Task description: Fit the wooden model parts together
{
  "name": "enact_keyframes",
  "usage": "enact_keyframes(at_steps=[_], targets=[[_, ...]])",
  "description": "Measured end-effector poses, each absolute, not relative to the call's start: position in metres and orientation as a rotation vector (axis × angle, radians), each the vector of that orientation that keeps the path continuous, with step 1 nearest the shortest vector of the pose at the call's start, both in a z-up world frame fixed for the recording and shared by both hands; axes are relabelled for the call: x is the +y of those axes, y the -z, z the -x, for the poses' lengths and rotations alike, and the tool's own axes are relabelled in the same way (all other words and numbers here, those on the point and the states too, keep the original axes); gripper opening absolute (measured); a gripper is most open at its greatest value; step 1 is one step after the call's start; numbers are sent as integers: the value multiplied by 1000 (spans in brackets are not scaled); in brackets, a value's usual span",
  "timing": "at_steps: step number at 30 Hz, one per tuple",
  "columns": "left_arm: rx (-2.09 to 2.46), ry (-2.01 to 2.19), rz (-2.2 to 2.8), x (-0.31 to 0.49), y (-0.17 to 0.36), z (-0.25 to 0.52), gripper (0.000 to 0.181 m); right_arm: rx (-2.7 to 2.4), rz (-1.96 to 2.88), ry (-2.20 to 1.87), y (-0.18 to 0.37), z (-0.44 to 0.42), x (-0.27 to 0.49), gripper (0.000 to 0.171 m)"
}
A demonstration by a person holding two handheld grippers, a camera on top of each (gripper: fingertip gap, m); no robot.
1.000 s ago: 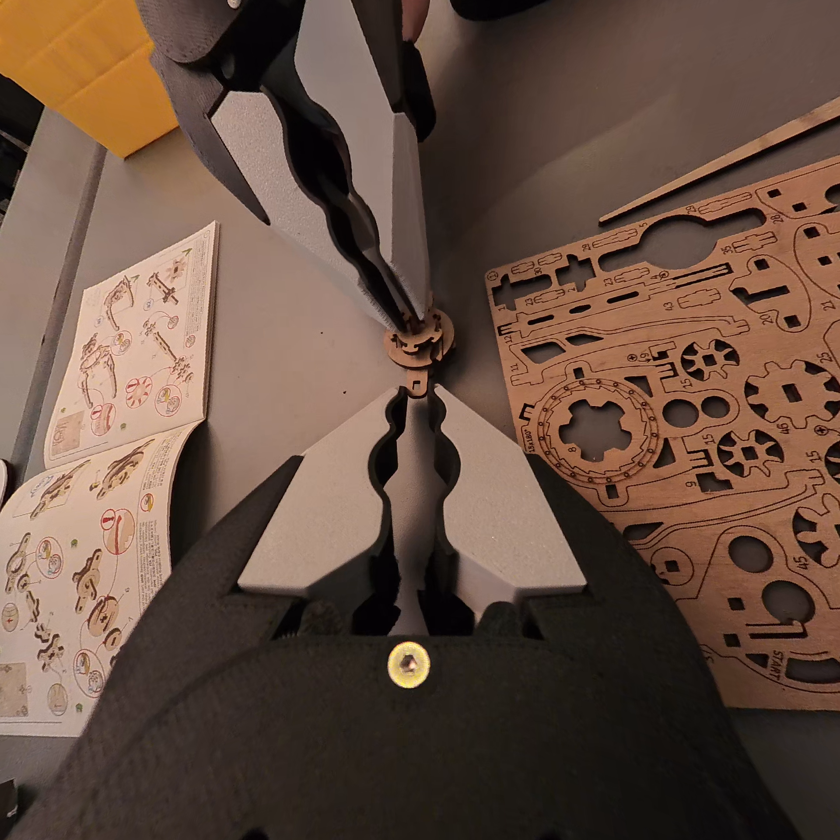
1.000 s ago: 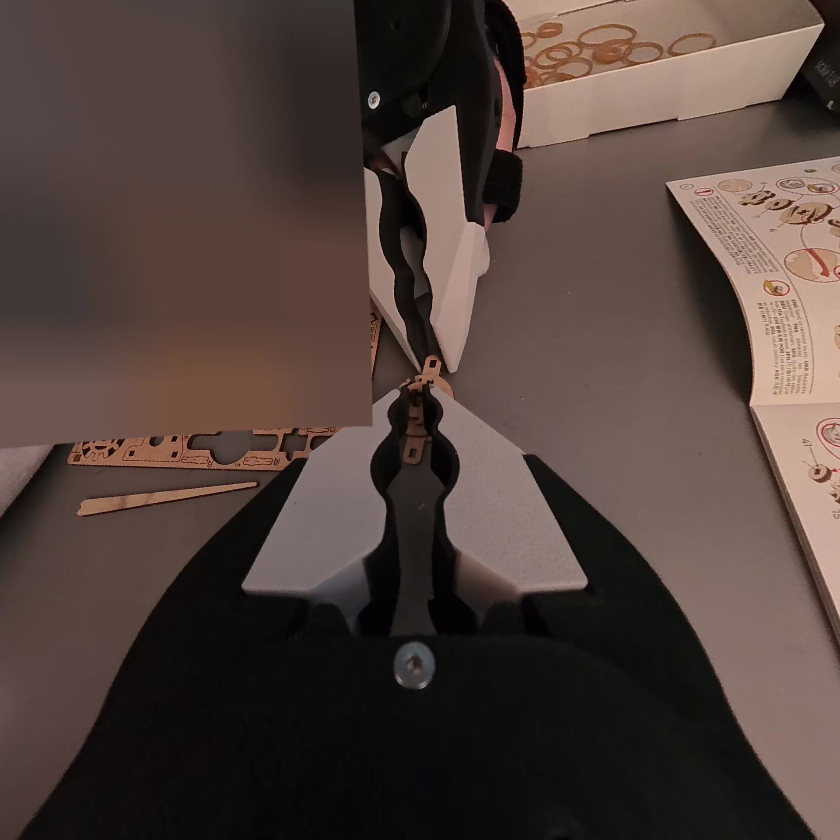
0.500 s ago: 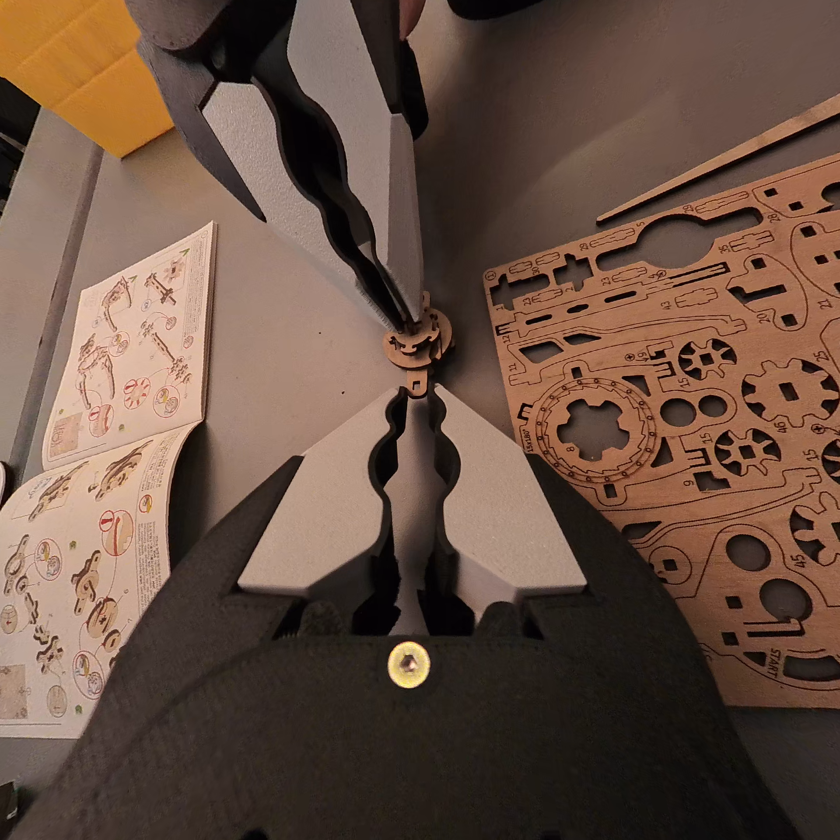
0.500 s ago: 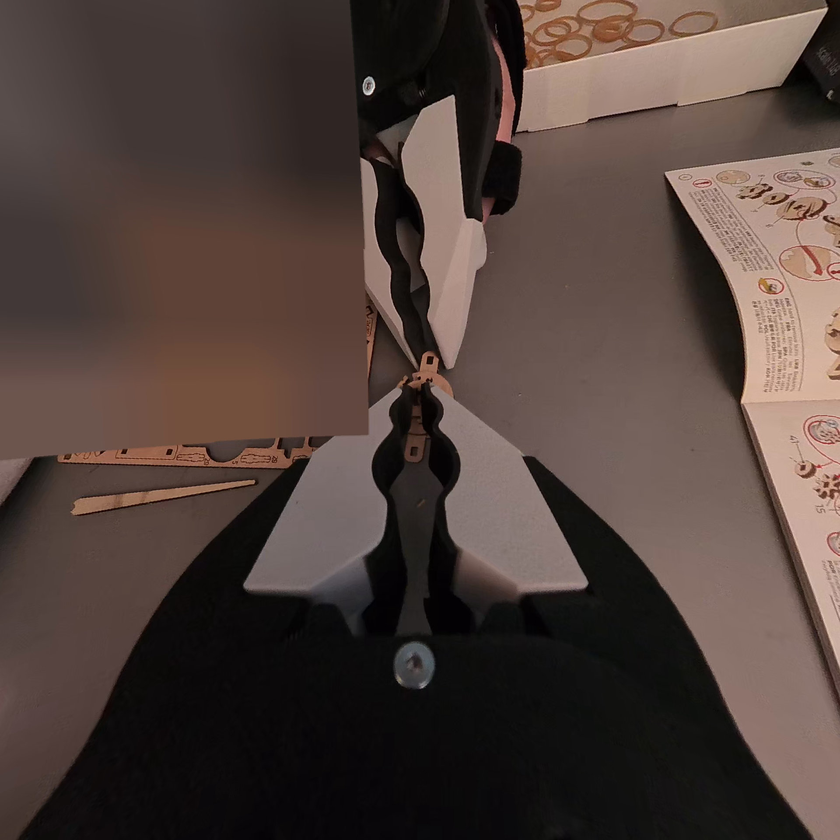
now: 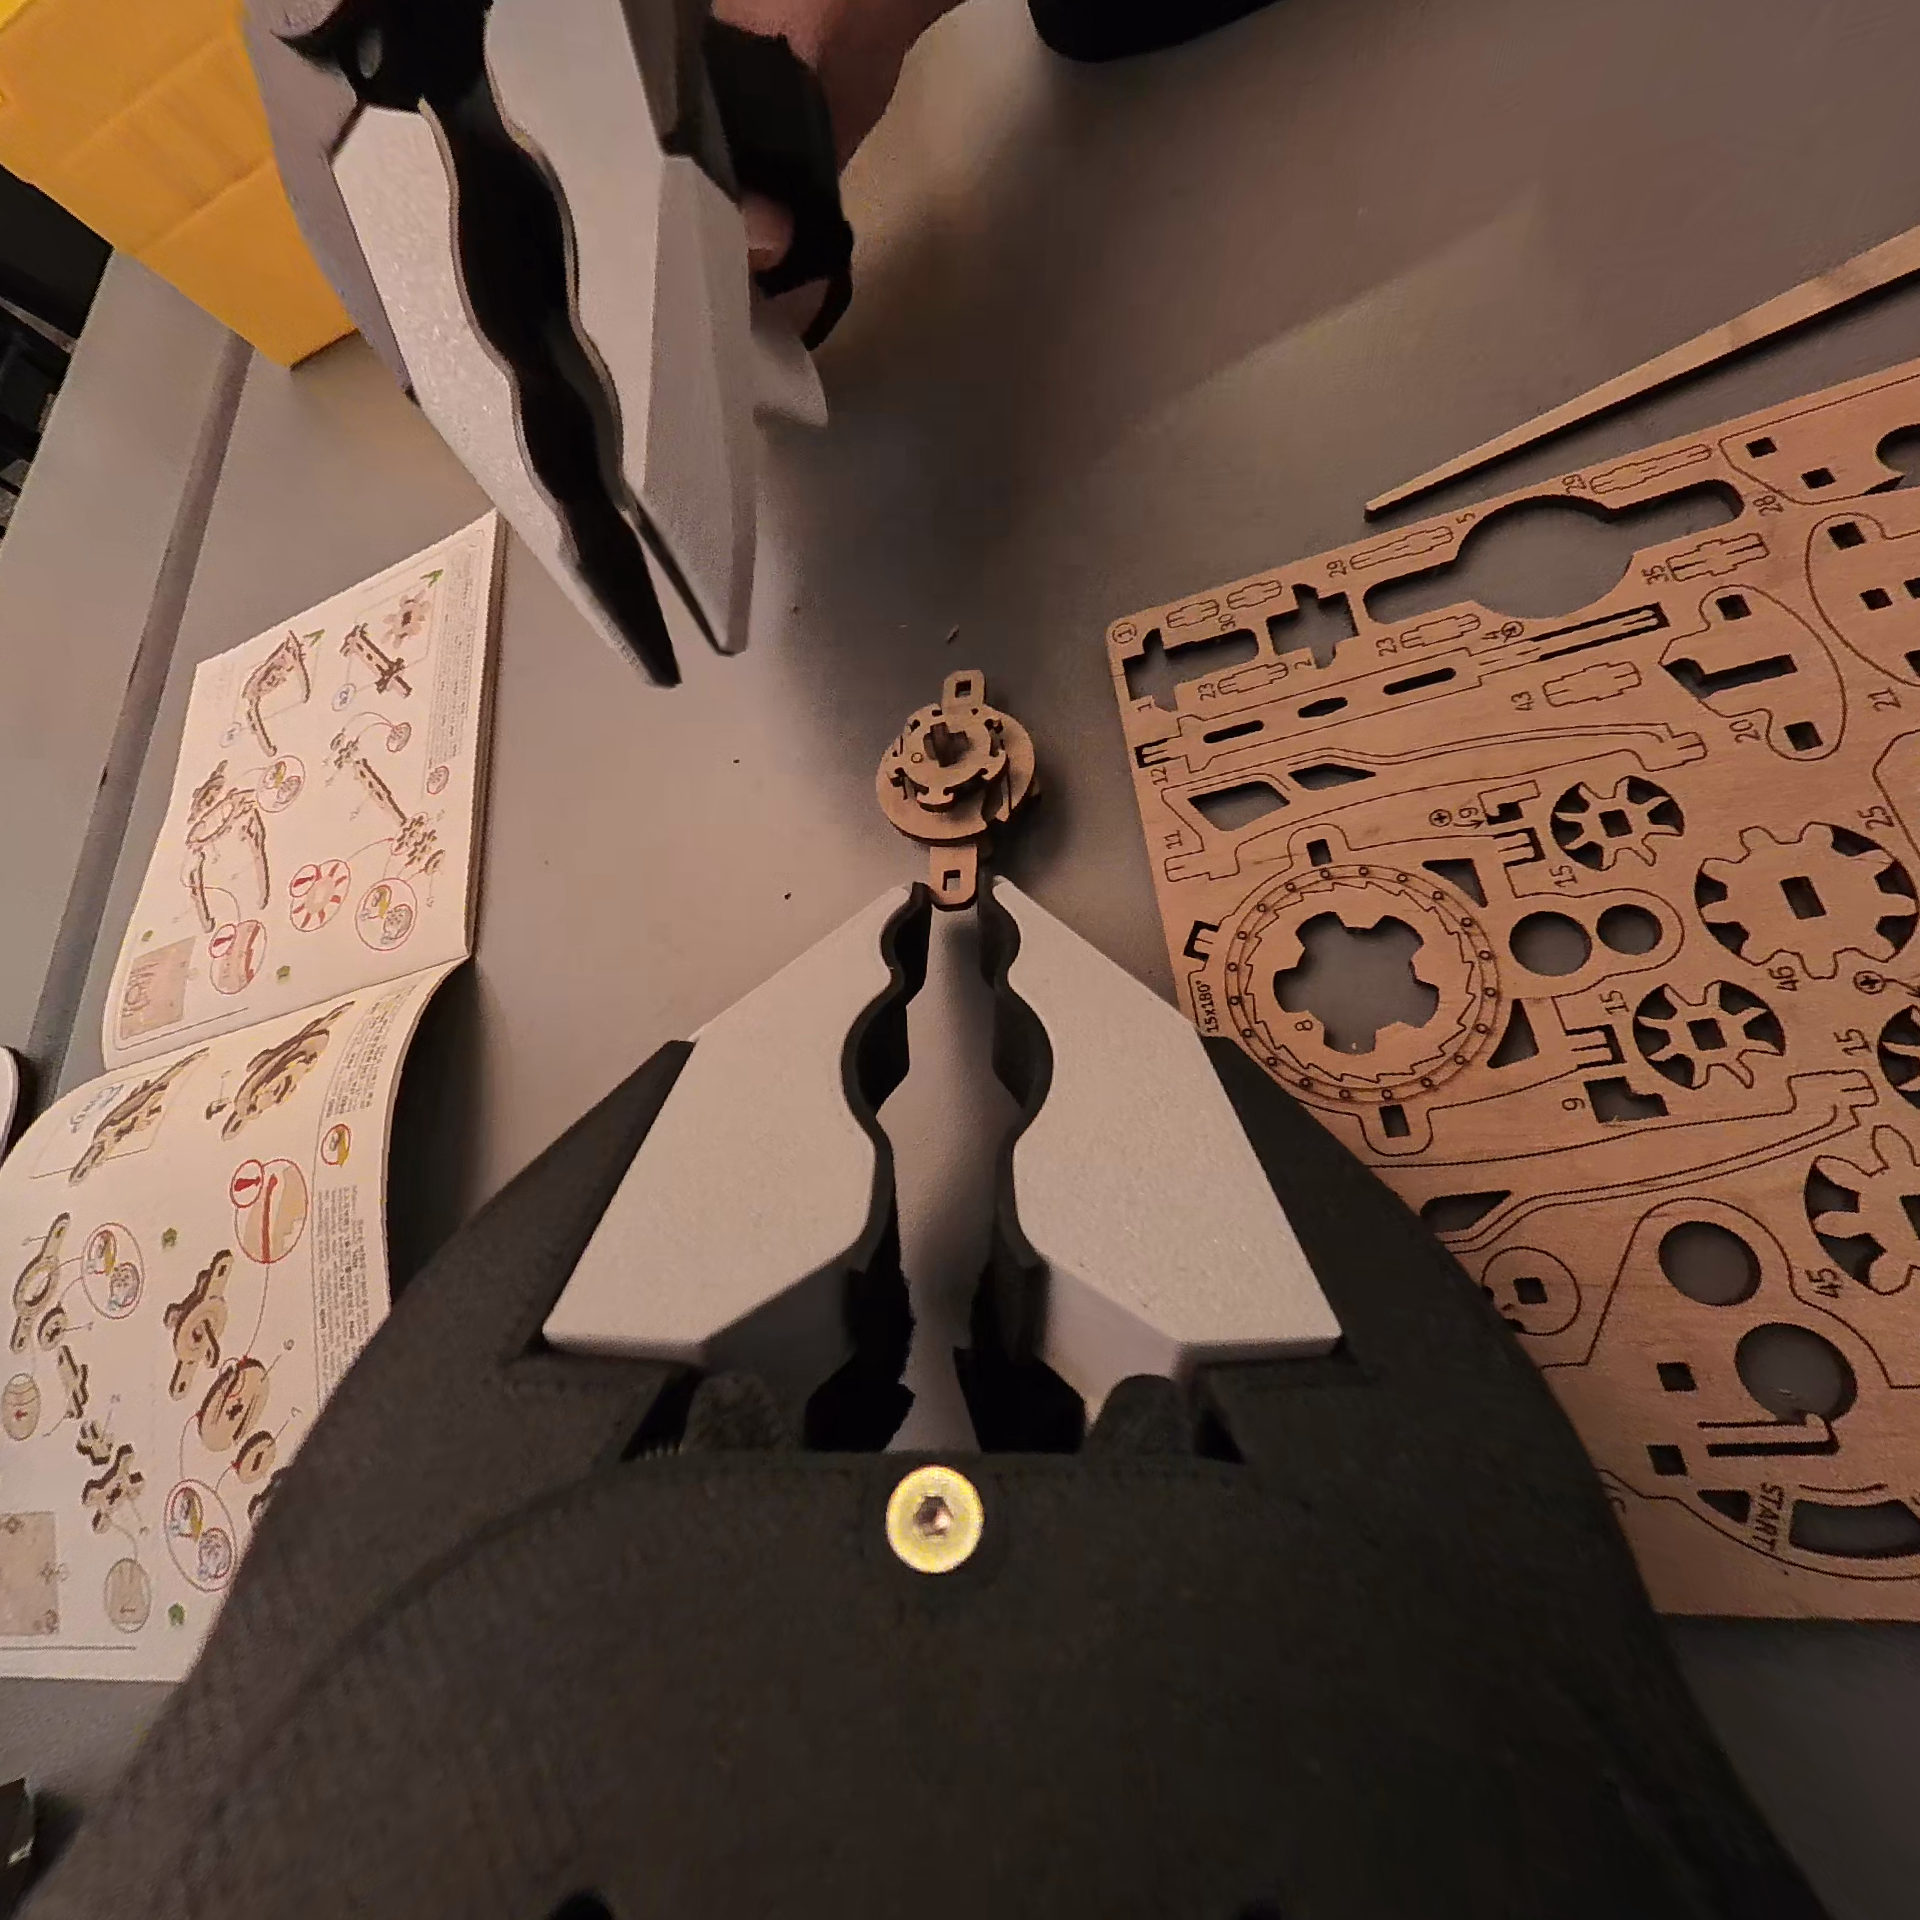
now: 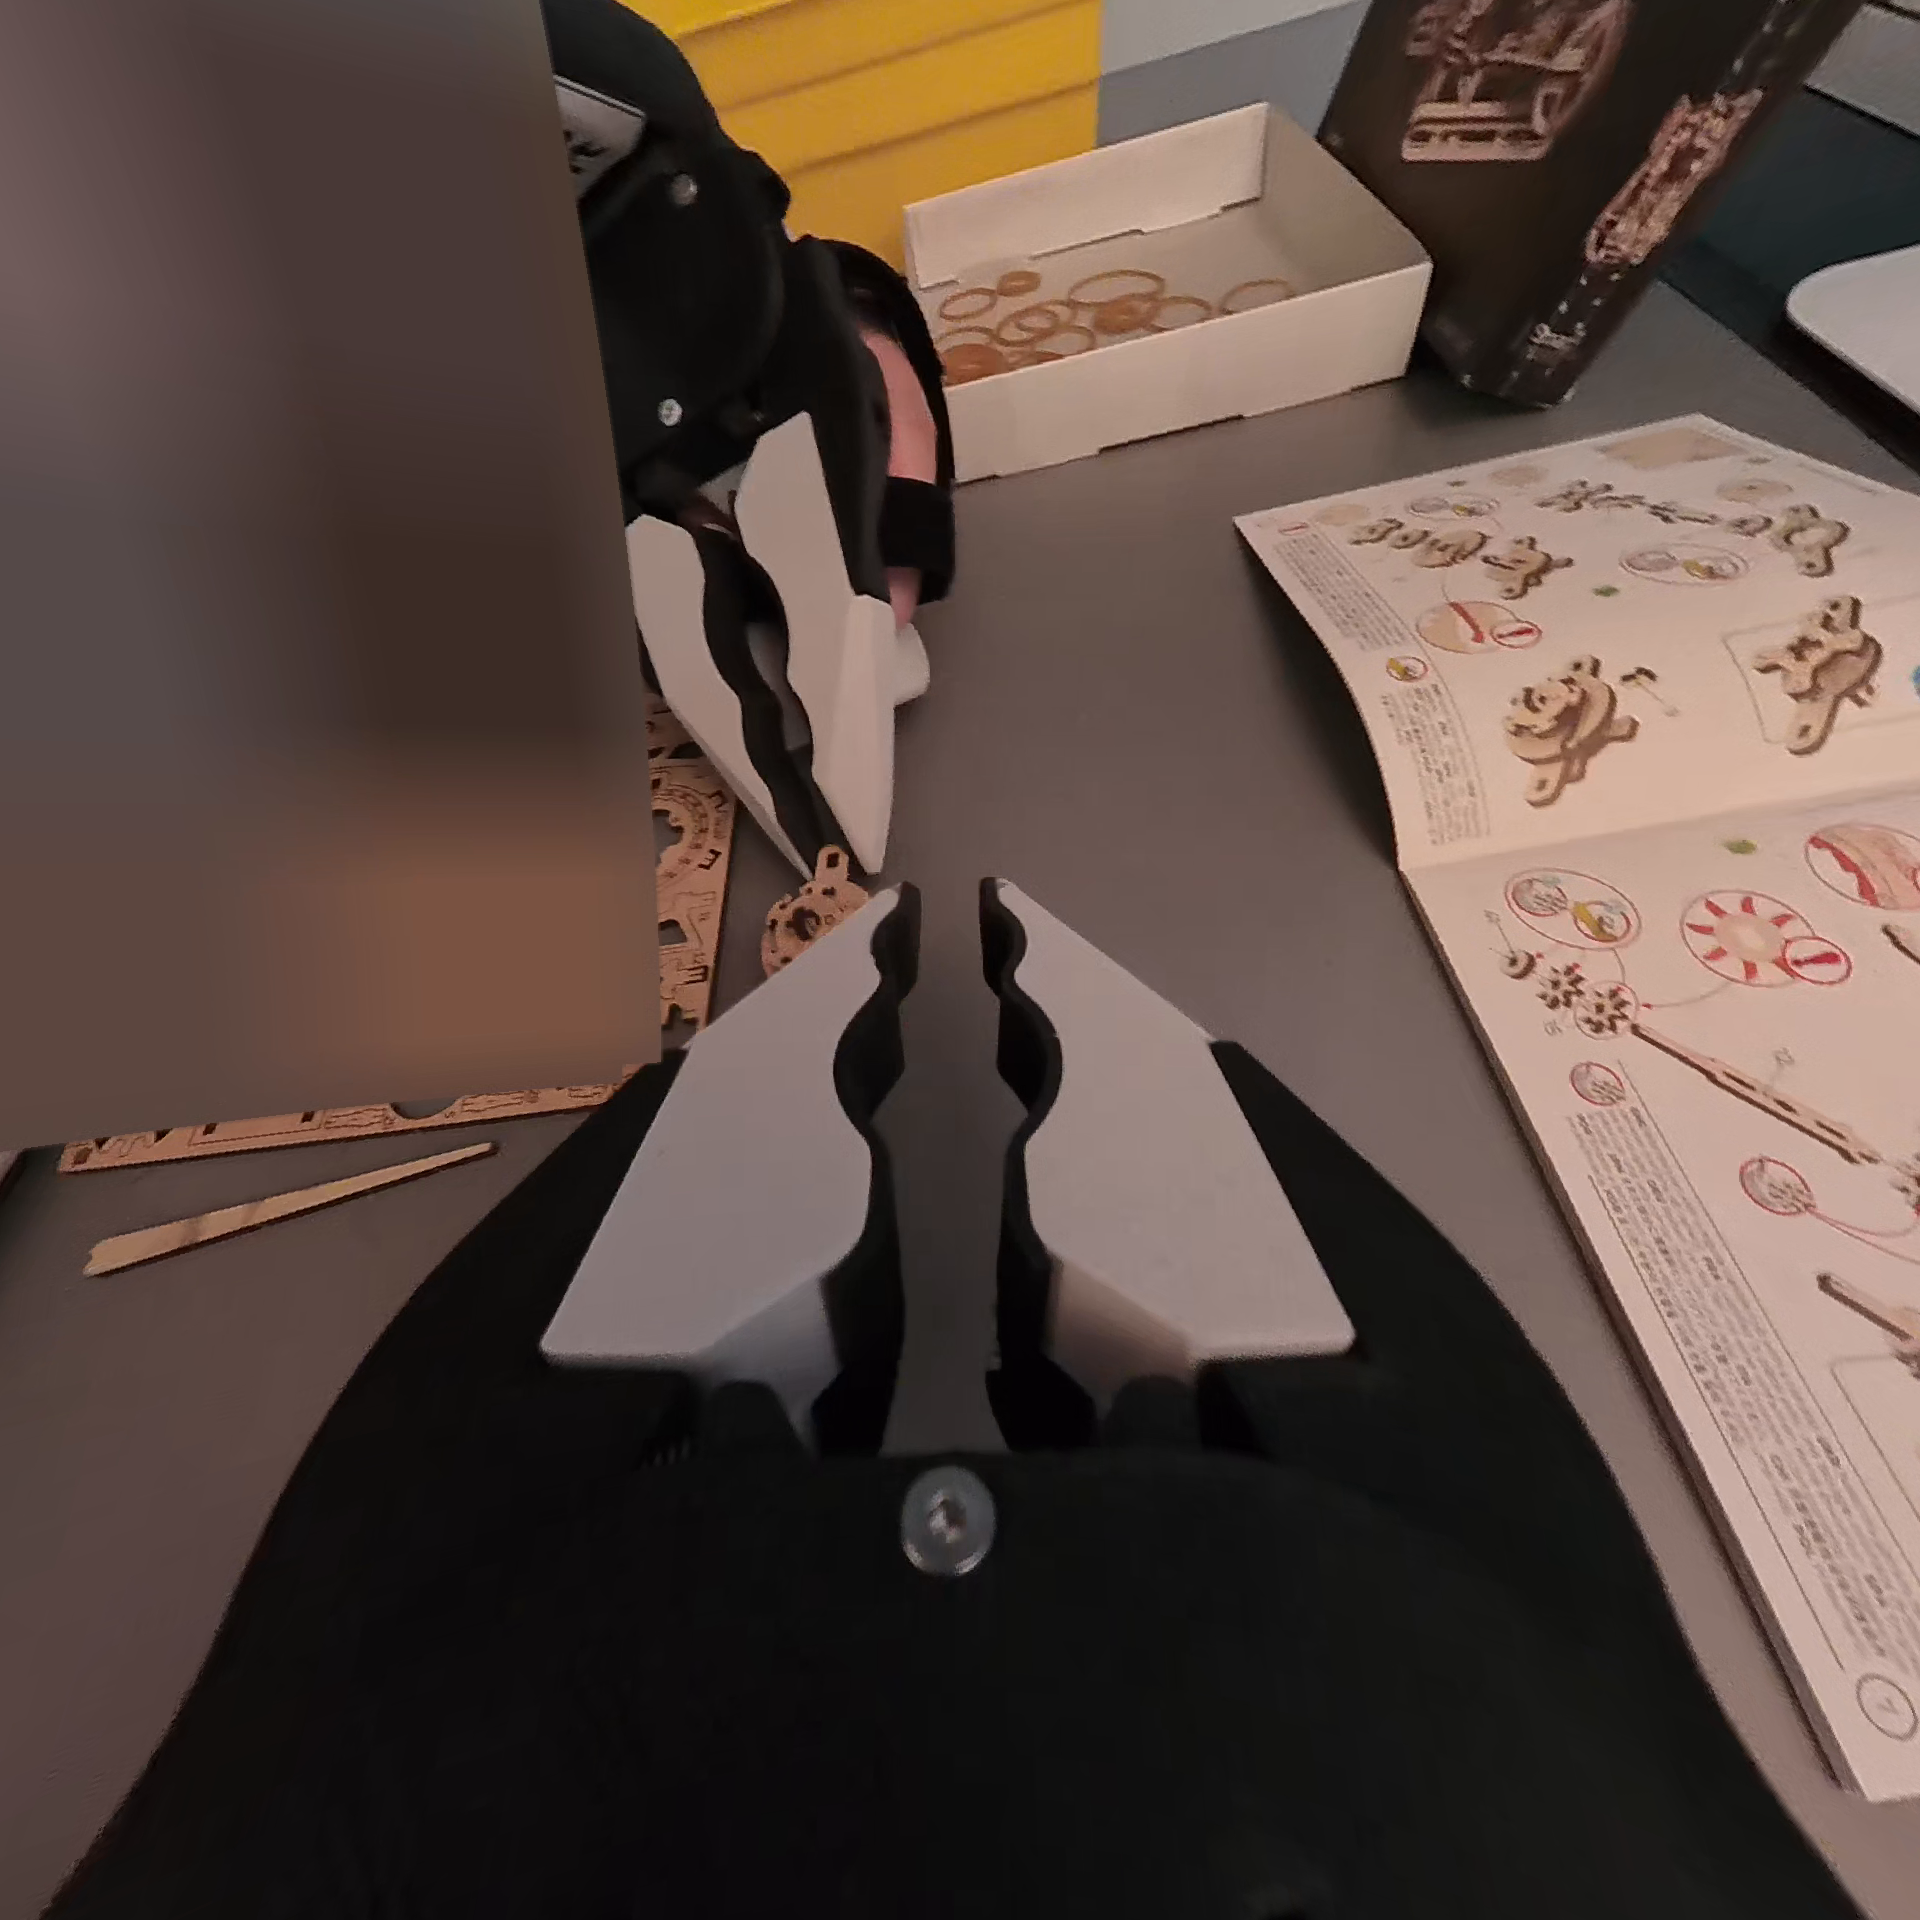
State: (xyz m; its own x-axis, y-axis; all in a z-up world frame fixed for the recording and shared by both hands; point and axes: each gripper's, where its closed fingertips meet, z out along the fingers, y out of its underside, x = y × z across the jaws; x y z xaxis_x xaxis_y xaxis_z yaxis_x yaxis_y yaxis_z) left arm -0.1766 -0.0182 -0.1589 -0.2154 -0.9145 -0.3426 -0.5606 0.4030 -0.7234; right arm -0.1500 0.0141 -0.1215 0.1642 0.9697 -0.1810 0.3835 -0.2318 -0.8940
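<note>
While the left gripper (image 5: 954, 902) pinched the lower tab of the small round wooden sub-assembly (image 5: 956, 781) between its narrowed tips, the right gripper (image 6: 948, 902) hung apart from that piece with a slim gap between its fingers and nothing in them. Taking the sub-assembly as the landmark, it lay low over the grey table (image 5: 1039, 343), though whether it touched the surface could not be told. The right gripper sat up and to its left in the left wrist view, well clear of it. To do the step well, I judged that the left grip should stay firm on the tab and level, so the round body does not twist, while the right gripper fetches or presses the next part squarely into its slot; thin plywood tabs could snap under a sideways load. Right of the sub-assembly lay the laser-cut plywood sheet (image 5: 1558, 987), its edge near, leaving little room on that side. The open instruction booklet (image 5: 260, 935) lay to its left, farther off. Beyond it the table was bare, the best room for moving. A thin wooden sliver (image 6: 291, 1205), a white box of rubber bands (image 6: 1174, 301), a dark kit box (image 6: 1579, 187) and a yellow crate (image 5: 145, 197) stood farther away.
</note>
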Motion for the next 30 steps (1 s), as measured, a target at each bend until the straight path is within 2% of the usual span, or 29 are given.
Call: enact_keyframes(at_steps=[10,30], targets=[[1888,619,1314,-15,159,181,17,-1375,1777,-975,139,151,10,11],[1874,635,1347,-10,159,184,22,-1339,1792,-927,140,146,20,11]])
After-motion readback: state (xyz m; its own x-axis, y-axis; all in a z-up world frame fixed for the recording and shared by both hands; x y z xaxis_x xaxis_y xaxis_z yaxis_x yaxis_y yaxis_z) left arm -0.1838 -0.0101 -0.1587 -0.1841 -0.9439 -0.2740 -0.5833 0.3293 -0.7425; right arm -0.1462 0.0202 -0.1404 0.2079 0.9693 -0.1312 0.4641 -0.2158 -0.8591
